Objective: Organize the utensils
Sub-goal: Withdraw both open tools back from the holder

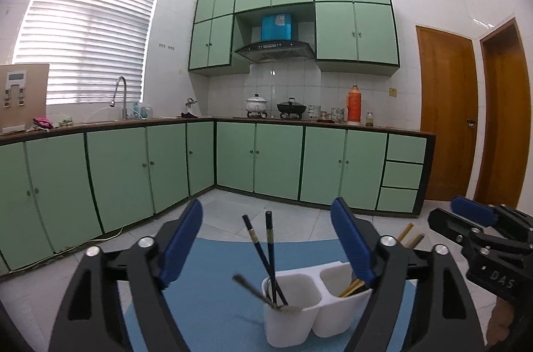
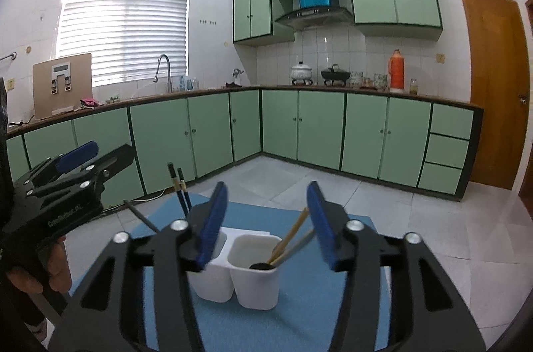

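The dark chopsticks stand in the left cup of the white two-cup holder beside a blurred grey utensil, and the pale wooden chopsticks lean in the right cup with a dark spoon end; all look light, stiff and slim, so likely slippery, best pinched across the upper shaft. Their long axes run steeply upward, tips tilted away from the cameras. The holder sits on a blue mat on the tabletop, with the left claw wide and empty and the right claw moderately spread, holding nothing.

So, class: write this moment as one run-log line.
left tool: open, empty | right tool: open, empty | holder: dark chopsticks left cup, wooden chopsticks right cup
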Available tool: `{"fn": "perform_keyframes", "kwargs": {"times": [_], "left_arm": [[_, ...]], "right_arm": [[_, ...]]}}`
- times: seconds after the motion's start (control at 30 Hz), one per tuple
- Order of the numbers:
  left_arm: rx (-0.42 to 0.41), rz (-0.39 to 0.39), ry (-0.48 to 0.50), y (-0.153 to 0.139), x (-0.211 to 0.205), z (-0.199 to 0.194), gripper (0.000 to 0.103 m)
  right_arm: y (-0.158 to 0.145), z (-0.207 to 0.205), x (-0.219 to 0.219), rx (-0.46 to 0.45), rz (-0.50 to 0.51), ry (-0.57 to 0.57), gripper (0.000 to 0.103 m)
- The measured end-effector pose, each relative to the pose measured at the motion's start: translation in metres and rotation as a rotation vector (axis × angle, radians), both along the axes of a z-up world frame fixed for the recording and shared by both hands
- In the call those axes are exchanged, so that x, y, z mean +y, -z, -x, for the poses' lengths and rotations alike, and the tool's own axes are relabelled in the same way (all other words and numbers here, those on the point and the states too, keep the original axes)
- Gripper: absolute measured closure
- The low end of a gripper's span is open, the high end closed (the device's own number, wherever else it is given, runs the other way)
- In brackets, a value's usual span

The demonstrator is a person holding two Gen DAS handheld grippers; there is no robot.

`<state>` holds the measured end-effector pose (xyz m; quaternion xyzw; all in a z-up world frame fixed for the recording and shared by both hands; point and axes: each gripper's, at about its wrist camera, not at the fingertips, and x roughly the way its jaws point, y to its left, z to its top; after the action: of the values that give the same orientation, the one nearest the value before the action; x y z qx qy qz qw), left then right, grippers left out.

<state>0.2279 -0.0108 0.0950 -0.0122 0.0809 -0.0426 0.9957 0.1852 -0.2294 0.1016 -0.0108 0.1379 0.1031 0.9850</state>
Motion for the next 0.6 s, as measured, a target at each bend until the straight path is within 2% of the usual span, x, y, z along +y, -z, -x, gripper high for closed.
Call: {"fn": "perform_keyframes", "kwargs": {"times": [0.2,0.3,0.47,0.6], "left_arm": [[-0.013,0.008,-0.012,0.0,0.006,0.029,0.006],[-0.013,0.007,-0.014,0.0,0.009,0.044,0.006],[0.009,0.02,-0.003,0.002,0.016,0.065,0.006],[0.053,-0.003,-0.006,0.01,0.017,0.078,0.006]], "right_arm": [[0.002,0.032,-0.005,-0.018,0.008,-0.003,0.013],[0.005,0.046,-0.005,-0.008,0.015,-0.018,0.007],[0.011,0.067,0.0,0.011,0.04,-0.025,0.005],[0.015,0.077,0.0,0.051,0.032,-0.038,0.005]]}}
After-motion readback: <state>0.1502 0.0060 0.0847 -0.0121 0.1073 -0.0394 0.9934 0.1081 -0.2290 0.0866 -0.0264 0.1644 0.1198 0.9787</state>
